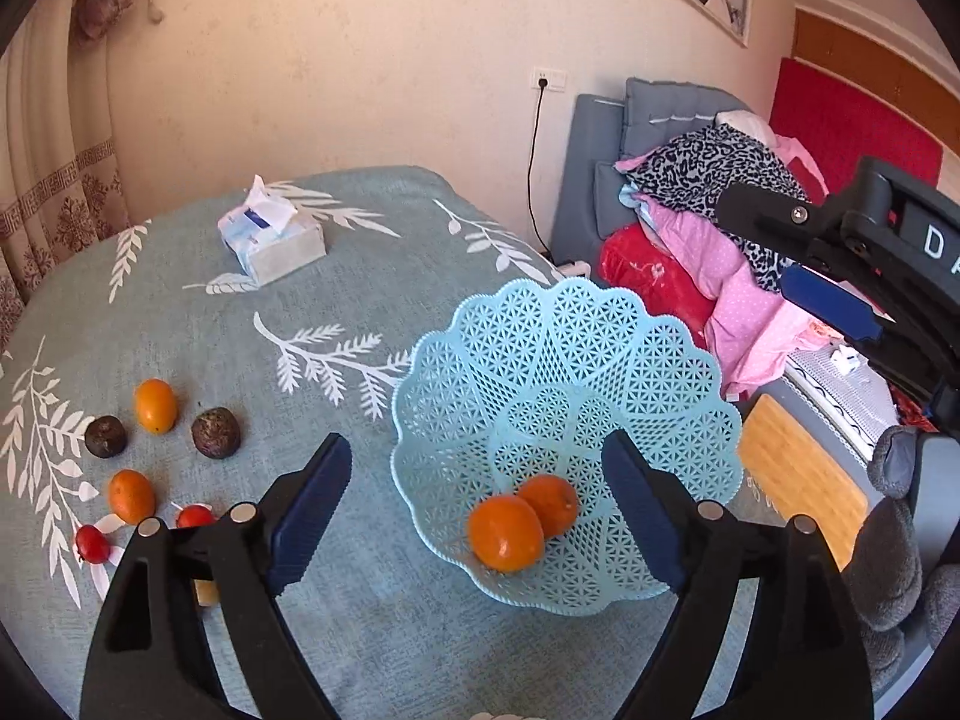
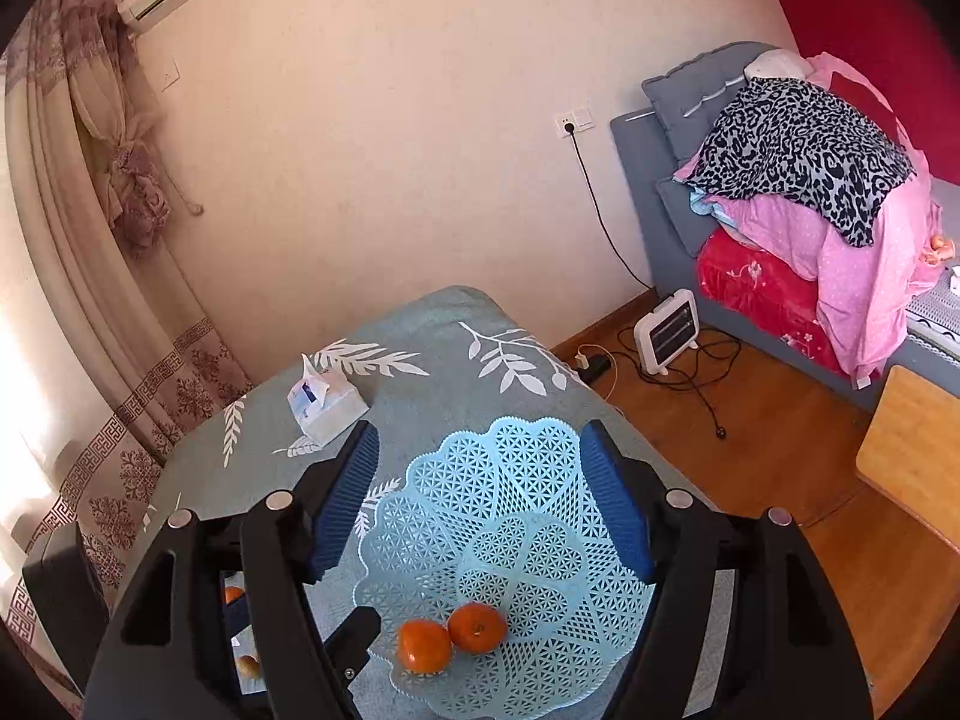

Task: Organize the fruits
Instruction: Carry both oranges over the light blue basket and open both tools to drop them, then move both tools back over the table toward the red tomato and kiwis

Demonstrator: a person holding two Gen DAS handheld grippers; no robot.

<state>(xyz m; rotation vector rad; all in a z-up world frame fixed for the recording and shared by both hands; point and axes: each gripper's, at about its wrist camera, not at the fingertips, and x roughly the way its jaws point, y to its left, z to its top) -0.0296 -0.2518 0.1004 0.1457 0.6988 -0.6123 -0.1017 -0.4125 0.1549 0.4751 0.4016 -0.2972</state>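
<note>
A light blue lattice basket (image 1: 600, 354) stands on the table's right side and holds two oranges (image 1: 505, 533). My left gripper (image 1: 477, 480) is open and empty, just above the basket's near rim. On the cloth to the left lie two more oranges (image 1: 155, 405), two dark round fruits (image 1: 216, 432) and two small red fruits (image 1: 92, 543). In the right wrist view my right gripper (image 2: 480, 468) is open and empty, high over the basket (image 2: 510, 480) and its two oranges (image 2: 450, 636). It also shows at the right edge of the left wrist view (image 1: 828, 276).
The table has a teal cloth with white leaf print (image 1: 360, 276). A tissue pack (image 1: 273, 237) lies at the back. A bed with piled bedding (image 2: 810, 180), a small heater (image 2: 666, 330) with cables on the floor, and a wooden stool (image 2: 918, 450) stand to the right.
</note>
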